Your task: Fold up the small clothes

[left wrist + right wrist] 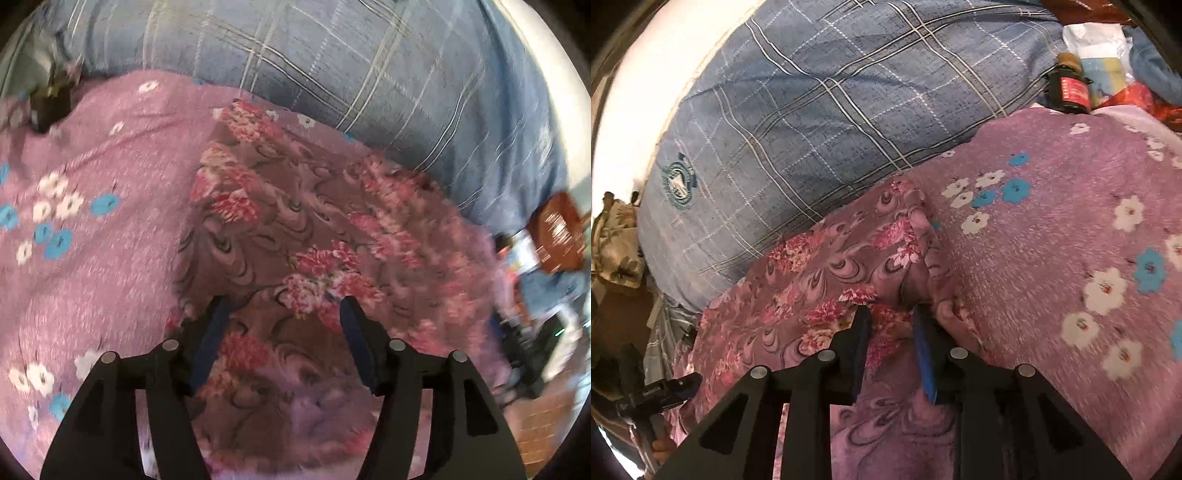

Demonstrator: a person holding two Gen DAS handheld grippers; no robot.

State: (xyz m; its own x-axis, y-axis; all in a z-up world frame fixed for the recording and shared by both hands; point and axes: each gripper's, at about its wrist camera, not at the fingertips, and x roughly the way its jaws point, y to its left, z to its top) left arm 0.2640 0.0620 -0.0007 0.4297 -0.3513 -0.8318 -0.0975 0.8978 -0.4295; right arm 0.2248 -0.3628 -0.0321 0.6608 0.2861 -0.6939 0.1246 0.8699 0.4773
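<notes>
left hand-held gripper (282, 304) spread wide over the floral garment (295, 229); right hand-held gripper (892, 310) pinches its bunched fold.

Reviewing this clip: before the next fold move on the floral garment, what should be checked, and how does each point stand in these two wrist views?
1. Right gripper has cloth between its fingers: ok; a bunched fold of the floral garment sits in the narrow gap.
2. Right grip is firm: cannot tell; the fingers are close but contact is unclear.
3. Left gripper is free: ok; jaws wide apart over the floral garment, gripping nothing.
4. Garment lies flat: not ok; it is rumpled and ridged on the pink flowered sheet.
5. Nearby clutter: not ok; a dark bottle stands at the sheet's far edge.
6. Image clarity: not ok; the left view is motion-blurred.
</notes>
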